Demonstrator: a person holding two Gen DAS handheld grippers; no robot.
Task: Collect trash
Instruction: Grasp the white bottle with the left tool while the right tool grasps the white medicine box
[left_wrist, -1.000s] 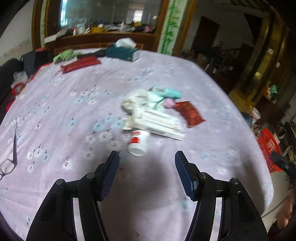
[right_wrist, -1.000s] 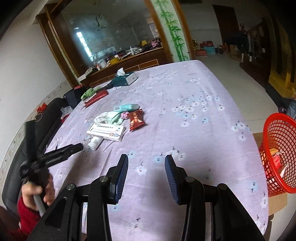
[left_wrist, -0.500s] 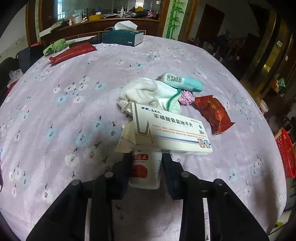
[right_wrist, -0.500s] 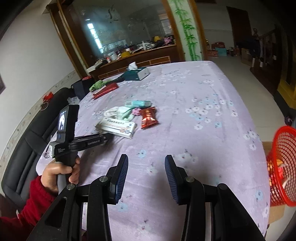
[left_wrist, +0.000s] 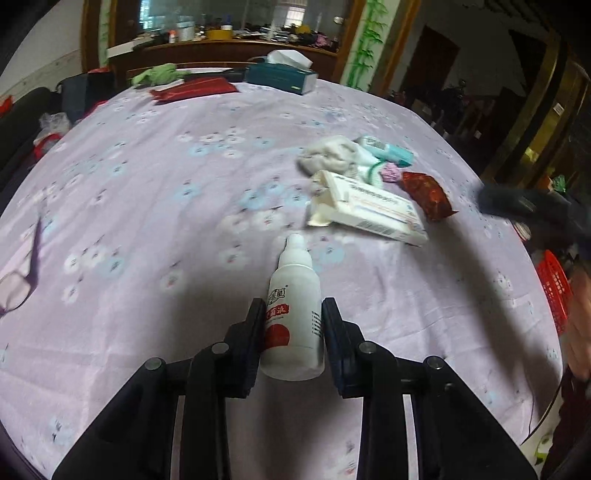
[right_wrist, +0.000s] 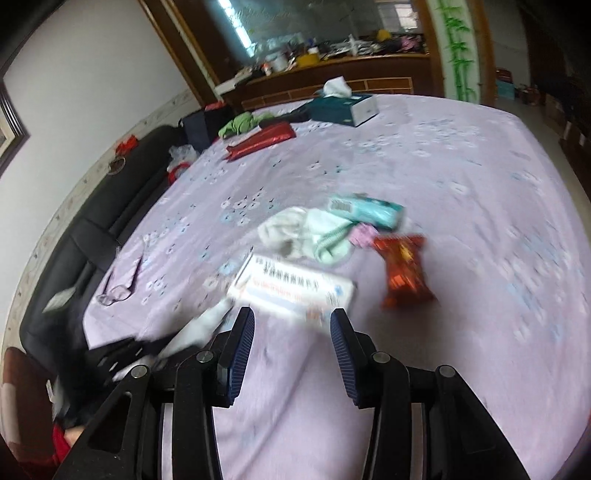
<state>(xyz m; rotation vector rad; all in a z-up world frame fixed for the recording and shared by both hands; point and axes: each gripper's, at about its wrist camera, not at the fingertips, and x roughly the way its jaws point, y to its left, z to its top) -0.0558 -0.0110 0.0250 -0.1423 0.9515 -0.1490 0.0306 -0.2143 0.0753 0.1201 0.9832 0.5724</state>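
The left hand-held gripper (left_wrist: 293, 325) is clamped on a small white bottle (left_wrist: 293, 314) with red print, its nozzle pointing away from the camera, and the bottle appears to sit just above the lilac flowered surface (left_wrist: 147, 206) rather than on it, though the view does not settle that. The right hand-held gripper (right_wrist: 291, 332) holds nothing; its jaws stand wide apart, low over the cloth and aimed at the white medicine box (right_wrist: 291, 286), which lies just ahead of the fingertips and still flat on the surface. The frame is blurred, so how near it is cannot be told exactly. Behind the box the rest of the litter lies bunched together: a crumpled pale cloth or tissue wad (right_wrist: 306, 234), a teal packet (right_wrist: 365, 210), a small pink scrap (right_wrist: 364, 234) and a red snack wrapper (right_wrist: 404, 271) a little to the side. A red mesh basket (left_wrist: 554, 288) shows at the edge of the left view, off the surface and well apart from the pile; it looks like the bin. Judged from this, the job is at an early stage: one item is in hand but not yet dropped, and five or so pieces remain on the cloth. The tissue box (right_wrist: 343, 107) and glasses (right_wrist: 114, 293) farther off seem not to be trash.
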